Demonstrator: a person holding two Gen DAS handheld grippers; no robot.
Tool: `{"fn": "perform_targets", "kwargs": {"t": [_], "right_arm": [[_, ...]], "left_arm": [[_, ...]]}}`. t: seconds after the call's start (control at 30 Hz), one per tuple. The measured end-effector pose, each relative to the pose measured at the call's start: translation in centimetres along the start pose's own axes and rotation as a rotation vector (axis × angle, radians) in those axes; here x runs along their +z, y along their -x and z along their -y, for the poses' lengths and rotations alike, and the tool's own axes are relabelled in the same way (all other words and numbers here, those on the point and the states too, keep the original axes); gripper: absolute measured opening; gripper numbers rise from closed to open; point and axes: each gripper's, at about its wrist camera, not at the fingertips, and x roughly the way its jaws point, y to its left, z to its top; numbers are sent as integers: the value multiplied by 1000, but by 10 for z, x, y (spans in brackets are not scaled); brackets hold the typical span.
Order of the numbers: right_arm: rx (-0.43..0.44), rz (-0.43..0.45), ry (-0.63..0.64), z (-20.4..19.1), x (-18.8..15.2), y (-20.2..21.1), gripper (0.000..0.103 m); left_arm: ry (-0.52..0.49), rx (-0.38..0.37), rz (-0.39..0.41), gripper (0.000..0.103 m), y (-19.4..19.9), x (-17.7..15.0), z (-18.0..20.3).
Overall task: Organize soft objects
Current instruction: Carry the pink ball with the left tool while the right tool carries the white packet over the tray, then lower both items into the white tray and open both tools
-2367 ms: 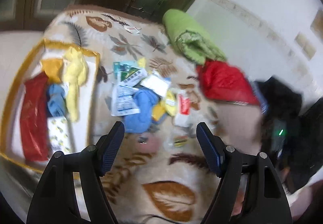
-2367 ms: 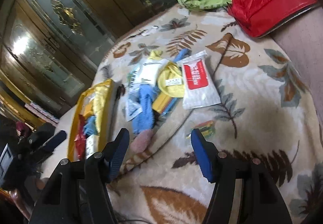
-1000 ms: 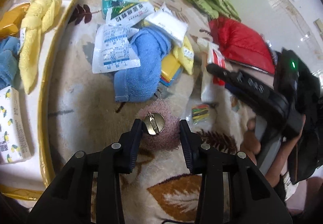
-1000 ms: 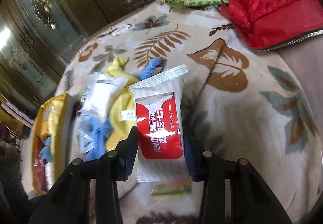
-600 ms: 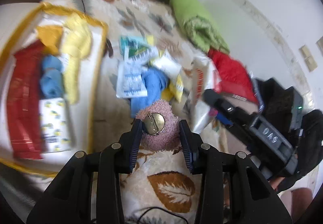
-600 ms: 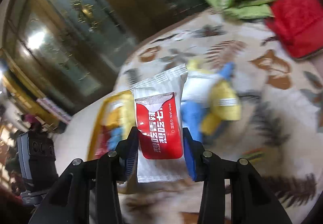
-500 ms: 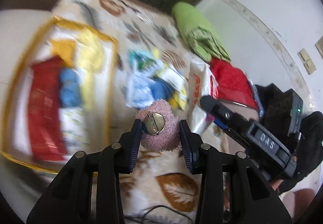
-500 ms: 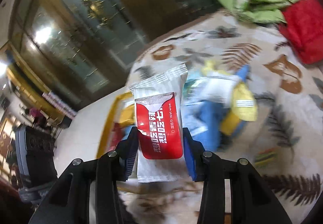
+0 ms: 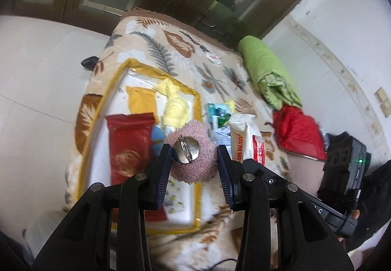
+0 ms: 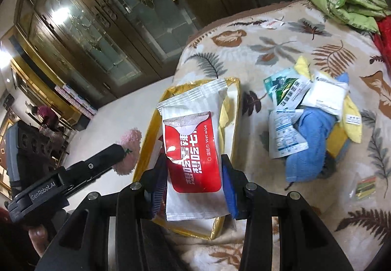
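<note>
While both grippers are hovering over the tray [image 9: 112, 90], each one is carrying something to put in it. The left gripper [image 9: 193, 161] is clamping a pink puff [image 9: 195, 173] by its sides, the metal pin on its back facing the camera. The right gripper [image 10: 194, 180] is clamping a wipes pack [image 10: 195, 148] across its width, so the pack's long axis is running straight ahead along the fingers, its far end pointing toward the tray's far edge. Seen from the left wrist, the tray is lying directly below and ahead of the puff, with its gold rim framing a red pack [image 9: 129, 143], a yellow cloth [image 9: 174, 109] and an orange item [image 9: 141, 99] already inside; the bare white floor of the tray is showing mostly at the near end. From the right wrist, the left gripper [image 10: 107, 156] is sitting over the tray's left edge, while the wipes pack is hanging over the tray's middle. Both hands seem about equally near, so either load probably only needs lowering and releasing. The rest of the pile, including a blue towel [image 10: 308, 141] and sachets [image 10: 286, 134], is waiting on the blanket [image 10: 281, 50] to the right of the tray, well apart from both grippers.
</note>
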Motion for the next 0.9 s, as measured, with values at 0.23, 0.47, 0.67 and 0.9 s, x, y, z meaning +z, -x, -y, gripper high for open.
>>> {"fn": "perform_targets", "kwargs": {"t": [0.23, 0.47, 0.67, 0.9], "right_arm": [[-12, -48, -20, -5, 1, -30, 42], [-27, -46, -1, -10, 4, -37, 42], [-40, -65, -11, -6, 6, -51, 42], [-40, -83, 5, -12, 14, -71, 42]], "left_arm": [[27, 22, -19, 37, -15, 8, -24], [3, 27, 20, 37, -15, 18, -28], [-12, 42, -6, 37, -36, 23, -37], [9, 35, -12, 37, -51, 47, -52]]}}
